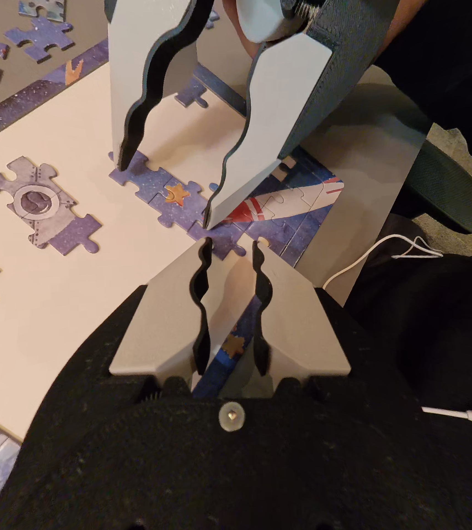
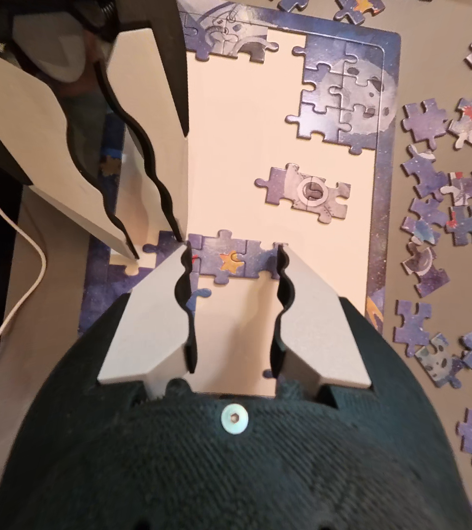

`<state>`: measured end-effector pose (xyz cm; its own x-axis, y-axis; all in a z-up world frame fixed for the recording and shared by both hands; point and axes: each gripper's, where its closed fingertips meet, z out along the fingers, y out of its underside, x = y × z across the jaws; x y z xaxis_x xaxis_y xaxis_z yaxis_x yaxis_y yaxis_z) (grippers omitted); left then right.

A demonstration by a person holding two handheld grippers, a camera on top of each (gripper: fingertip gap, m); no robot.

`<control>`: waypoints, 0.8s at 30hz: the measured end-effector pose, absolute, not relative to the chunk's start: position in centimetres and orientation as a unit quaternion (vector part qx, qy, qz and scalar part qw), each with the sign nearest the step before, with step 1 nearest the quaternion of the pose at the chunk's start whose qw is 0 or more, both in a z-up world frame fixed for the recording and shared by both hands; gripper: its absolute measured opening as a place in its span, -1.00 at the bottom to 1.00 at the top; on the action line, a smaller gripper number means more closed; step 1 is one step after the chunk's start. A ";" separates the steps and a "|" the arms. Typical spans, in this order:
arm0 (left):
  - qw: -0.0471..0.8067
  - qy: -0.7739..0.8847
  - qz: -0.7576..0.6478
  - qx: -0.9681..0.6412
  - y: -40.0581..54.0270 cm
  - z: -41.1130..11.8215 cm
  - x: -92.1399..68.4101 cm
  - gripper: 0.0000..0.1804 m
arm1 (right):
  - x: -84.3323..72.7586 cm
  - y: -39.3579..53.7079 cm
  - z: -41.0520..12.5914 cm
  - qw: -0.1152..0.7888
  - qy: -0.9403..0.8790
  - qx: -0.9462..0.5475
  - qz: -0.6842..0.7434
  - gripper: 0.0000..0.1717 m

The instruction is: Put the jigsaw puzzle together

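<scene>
The right wrist view is showing what the left one is missing: the far end of the puzzle tray (image 2: 386, 172) with its assembled moon corner (image 2: 343, 94) and the loose pieces (image 2: 444, 200) lying scattered on the grey table (image 2: 429, 71) beyond the tray's rim. The left wrist view alone is showing the joined rocket section (image 1: 292, 200) in the near corner, a white cable (image 1: 358, 263) trailing off the table edge, and a dark chair (image 1: 444, 195). The right gripper (image 2: 233, 248) is standing open, its tips resting on either end of the row of star pieces (image 2: 230, 259) without squeezing it. The left gripper (image 1: 231, 243) is also standing partly open and gripping nothing, its tips poised at a blue piece (image 1: 223, 241) beside the rocket. The two grippers are crowding each other closely here. Cream tray floor is lying open between the row and a joined porthole pair (image 2: 309, 195).
</scene>
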<state>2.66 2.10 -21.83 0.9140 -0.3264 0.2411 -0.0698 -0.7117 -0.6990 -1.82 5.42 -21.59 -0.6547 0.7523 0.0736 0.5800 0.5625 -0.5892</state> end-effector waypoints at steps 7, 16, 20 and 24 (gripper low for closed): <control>0.364 0.109 -0.176 -0.908 2.1 -21.8 2.7 -0.70 | -1.9 5.6 -20.6 0.174 -0.863 -0.385 0.277 -0.36; 0.364 0.109 -0.176 -0.908 2.1 -21.8 2.6 -0.70 | -1.3 6.3 -21.4 0.169 -0.865 -0.394 0.262 -0.38; 0.364 0.109 -0.176 -0.908 2.1 -21.8 2.6 -0.70 | -1.4 5.9 -21.5 0.167 -0.867 -0.390 0.261 -0.38; 0.364 0.108 -0.177 -0.908 2.1 -21.8 2.7 -0.70 | -1.5 5.8 -21.6 0.165 -0.869 -0.388 0.260 -0.38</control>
<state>2.65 2.11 -21.83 0.9139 -0.3256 0.2424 -0.0678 -0.7113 -0.6996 -1.49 5.78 -21.61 -0.6444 0.7599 0.0852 0.5879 0.5636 -0.5803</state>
